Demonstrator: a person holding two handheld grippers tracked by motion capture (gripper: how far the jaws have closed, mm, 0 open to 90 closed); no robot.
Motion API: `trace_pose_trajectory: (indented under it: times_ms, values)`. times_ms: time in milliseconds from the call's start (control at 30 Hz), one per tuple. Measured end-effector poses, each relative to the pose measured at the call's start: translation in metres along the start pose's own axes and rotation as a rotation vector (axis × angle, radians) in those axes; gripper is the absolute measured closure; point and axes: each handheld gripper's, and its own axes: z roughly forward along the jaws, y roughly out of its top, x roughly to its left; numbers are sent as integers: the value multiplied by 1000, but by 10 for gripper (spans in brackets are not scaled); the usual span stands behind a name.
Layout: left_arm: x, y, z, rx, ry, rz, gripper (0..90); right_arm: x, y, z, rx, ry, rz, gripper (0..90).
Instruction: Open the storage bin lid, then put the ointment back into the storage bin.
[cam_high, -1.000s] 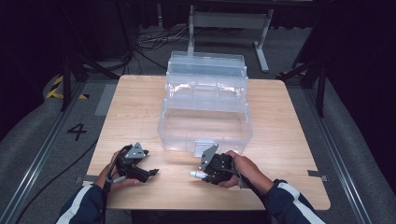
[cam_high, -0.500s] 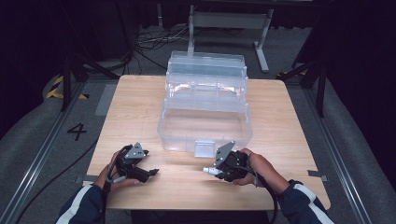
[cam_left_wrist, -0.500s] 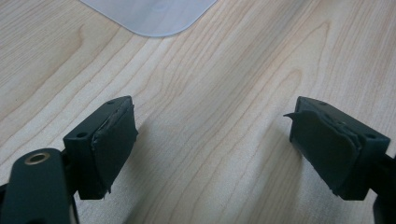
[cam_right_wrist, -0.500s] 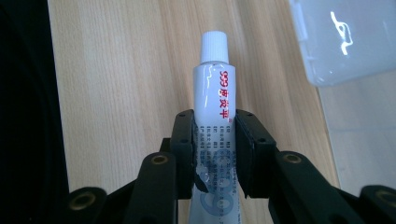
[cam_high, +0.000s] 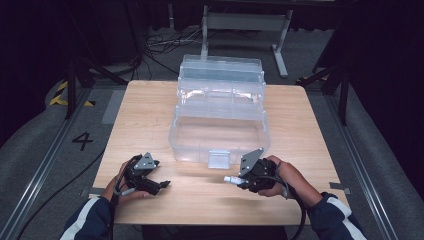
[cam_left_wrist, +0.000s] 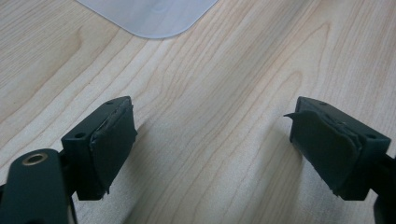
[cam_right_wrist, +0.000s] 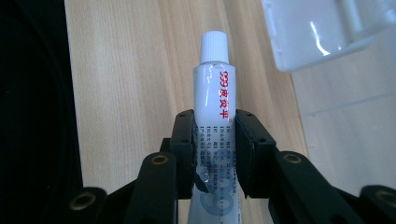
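Note:
A small white tube (cam_right_wrist: 215, 100) with a ribbed white cap and red print is clamped between the black jaws of my right gripper (cam_right_wrist: 215, 135). In the high view that right gripper (cam_high: 239, 180) hovers over the table's front, right of the clear box's latch (cam_high: 218, 158), with the tube (cam_high: 231, 179) pointing left. A clear plastic tiered box (cam_high: 220, 117) stands open in the middle of the wooden table (cam_high: 145, 110). My left gripper (cam_high: 159, 185) rests near the front left, jaws wide apart over bare wood. In its own view the left gripper (cam_left_wrist: 212, 140) holds nothing, and a corner of the clear box (cam_left_wrist: 149, 14) lies ahead.
A metal frame (cam_high: 245, 22) and cables lie on the dark floor behind the table. Floor rails run along both sides, and a "4" mark (cam_high: 82, 141) sits on the floor at left. Bare wood lies to the left and right of the box.
My right gripper has moved right and risen a little with the tube in its jaws, away from the box's latch. The left gripper has stayed put.

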Motion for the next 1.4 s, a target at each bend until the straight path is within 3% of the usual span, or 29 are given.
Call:
trace_pose_trajectory:
  times_ms: [533, 800, 1167, 1400]
  values:
    - [-1, -1, 0, -3, 7, -8, 147, -23, 12, -50, -39, -62, -1, 712]
    - [-1, -1, 0, -3, 3, -5, 147, -39, 23, -78, -53, -126, -4, 712]
    - [-2, -1, 0, -2, 8, -9, 147, -67, 43, -89, -22, -166, 8, 711]
    - [-2, -1, 0, -3, 8, -10, 147, -83, 50, -85, -14, -141, 23, 712]
